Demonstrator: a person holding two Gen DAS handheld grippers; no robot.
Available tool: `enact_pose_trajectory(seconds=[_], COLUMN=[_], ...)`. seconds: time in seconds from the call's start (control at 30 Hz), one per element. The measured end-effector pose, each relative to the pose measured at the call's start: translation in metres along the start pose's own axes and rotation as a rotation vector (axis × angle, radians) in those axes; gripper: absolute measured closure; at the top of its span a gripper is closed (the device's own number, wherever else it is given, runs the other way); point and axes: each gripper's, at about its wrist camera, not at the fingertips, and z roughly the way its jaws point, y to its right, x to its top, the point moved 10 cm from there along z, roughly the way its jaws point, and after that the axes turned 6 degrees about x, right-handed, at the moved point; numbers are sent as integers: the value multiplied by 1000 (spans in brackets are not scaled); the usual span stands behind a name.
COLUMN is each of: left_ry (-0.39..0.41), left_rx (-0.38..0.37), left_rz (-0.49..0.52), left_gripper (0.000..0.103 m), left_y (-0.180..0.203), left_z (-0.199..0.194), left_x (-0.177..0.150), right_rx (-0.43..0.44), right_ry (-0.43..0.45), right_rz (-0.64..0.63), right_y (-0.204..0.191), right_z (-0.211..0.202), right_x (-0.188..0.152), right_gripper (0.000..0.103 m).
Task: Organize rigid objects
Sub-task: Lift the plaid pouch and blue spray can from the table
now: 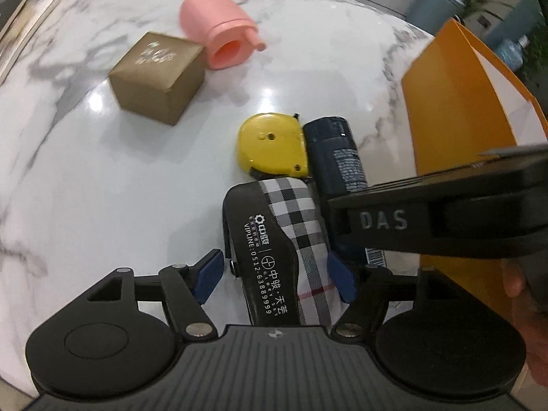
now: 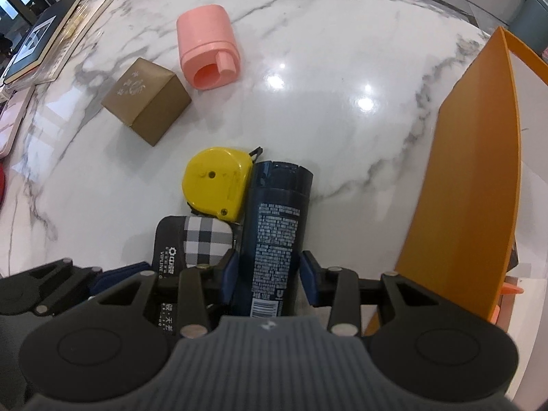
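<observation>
On the marble table (image 2: 342, 51) a black case with a plaid panel (image 1: 274, 233) lies between the blue pads of my left gripper (image 1: 275, 274). The left pad stands a little off the case, so the jaws are open. Beside it on the right lies a dark blue spray can (image 2: 274, 226), on its side. My right gripper (image 2: 270, 274) is shut on the can's lower half, a pad against each side. A yellow tape measure (image 2: 215, 185) rests against the can's top and the case's far end. A brown cardboard box (image 2: 147, 99) and a pink cup on its side (image 2: 209, 51) lie farther back.
An orange box with a white inside (image 2: 479, 171) stands along the right, close to the can. Books (image 2: 44, 34) lie at the table's far left edge. The right gripper's black body (image 1: 411, 222) crosses the left wrist view, with a hand (image 1: 513, 281) behind it.
</observation>
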Motion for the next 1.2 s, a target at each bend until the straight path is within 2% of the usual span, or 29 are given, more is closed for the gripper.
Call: enact_pose_trajectory(seconds=[0.1, 0.23, 0.3, 0.4, 0.43, 0.5, 0.7, 0.8, 1.03, 1.13, 1.2], left_ry=[-8, -5, -2, 5, 12, 29, 48, 46, 18, 17, 22], left_rx=[0, 52, 74, 65, 59, 52, 108, 135, 166, 161, 164], left_rz=[21, 38, 38, 14, 7, 0, 32, 41, 58, 65, 67], left_gripper=[29, 29, 29, 31, 31, 24, 16, 15, 15, 23, 23], left_y=[-5, -31, -46, -56, -57, -54, -43, -44, -46, -44, -43], left_z=[-3, -9, -14, -19, -20, -22, -13, -9, -4, -5, -5], left_x=[0, -3, -4, -4, -4, -2, 1, 2, -3, -3, -3], right_rx=[20, 79, 77, 62, 59, 47, 53, 50, 35, 32, 22], right_ry=[-2, -8, 2, 2, -1, -4, 9, 4, -6, -4, 1], right_rz=[0, -4, -23, -37, -38, -29, 11, 6, -15, -28, -42], right_y=[-3, -17, -24, -27, -26, -20, -10, -12, -16, -18, -19], right_z=[-1, 2, 2, 3, 3, 3, -1, 3, 13, 15, 15], right_x=[-3, -7, -7, -7, -7, -6, -1, 0, -2, -4, -5], right_gripper=[64, 64, 64, 64, 64, 64, 63, 59, 58, 57, 58])
